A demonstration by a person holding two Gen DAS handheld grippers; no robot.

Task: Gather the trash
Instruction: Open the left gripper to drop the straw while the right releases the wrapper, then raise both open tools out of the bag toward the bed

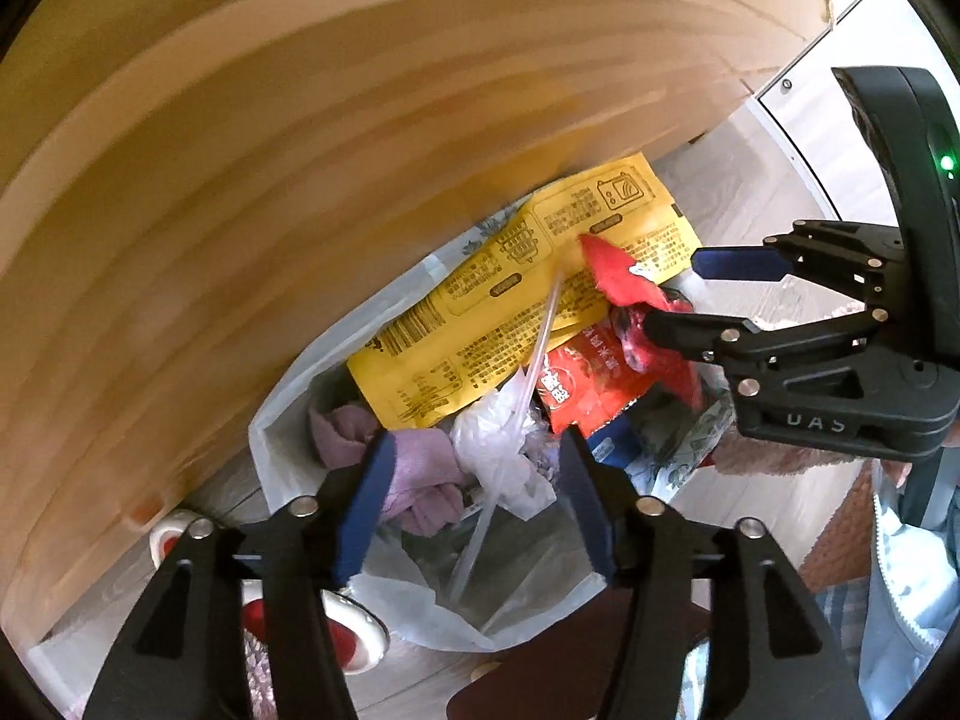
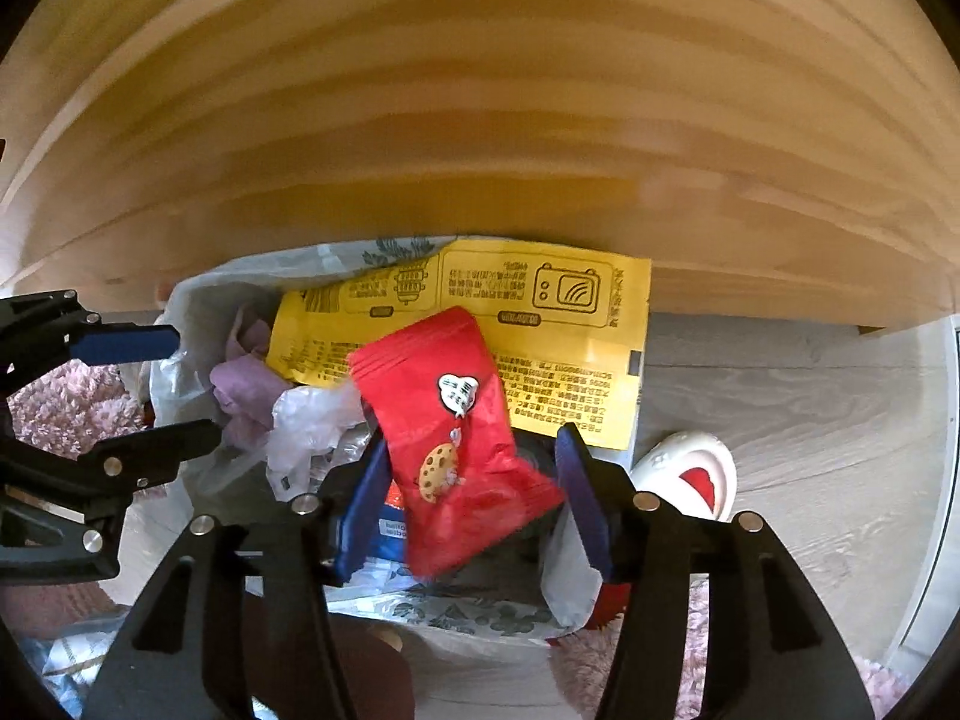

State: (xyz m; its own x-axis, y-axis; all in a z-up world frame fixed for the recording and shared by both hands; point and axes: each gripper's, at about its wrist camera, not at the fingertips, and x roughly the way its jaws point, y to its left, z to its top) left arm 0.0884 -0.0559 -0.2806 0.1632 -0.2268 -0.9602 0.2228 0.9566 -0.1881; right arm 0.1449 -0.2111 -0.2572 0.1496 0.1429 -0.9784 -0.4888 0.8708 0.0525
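Note:
A white plastic trash bag (image 1: 273,420) (image 2: 180,306) stands open on the floor against a wooden tabletop. Inside lie a large yellow wrapper (image 1: 480,312) (image 2: 540,312), a red snack packet (image 1: 594,384), purple cloth (image 1: 420,474) (image 2: 246,384), crumpled clear plastic (image 1: 498,450) (image 2: 306,420) and a clear straw (image 1: 540,336). My left gripper (image 1: 474,480) (image 2: 189,387) hangs open over the bag with nothing between its fingers. My right gripper (image 2: 474,462) (image 1: 672,291) is open too; a red cookie packet (image 2: 456,420) (image 1: 612,276) sits loose between its jaws, clear of the right pad.
The light wooden tabletop (image 1: 300,150) (image 2: 480,120) fills the upper half of both views, right above the bag. White-and-red slippers (image 2: 690,474) (image 1: 360,630) lie on the grey wood floor (image 2: 780,390). A pink fuzzy rug (image 2: 60,408) is at the left; a person's pale jacket (image 1: 900,570) is at the right.

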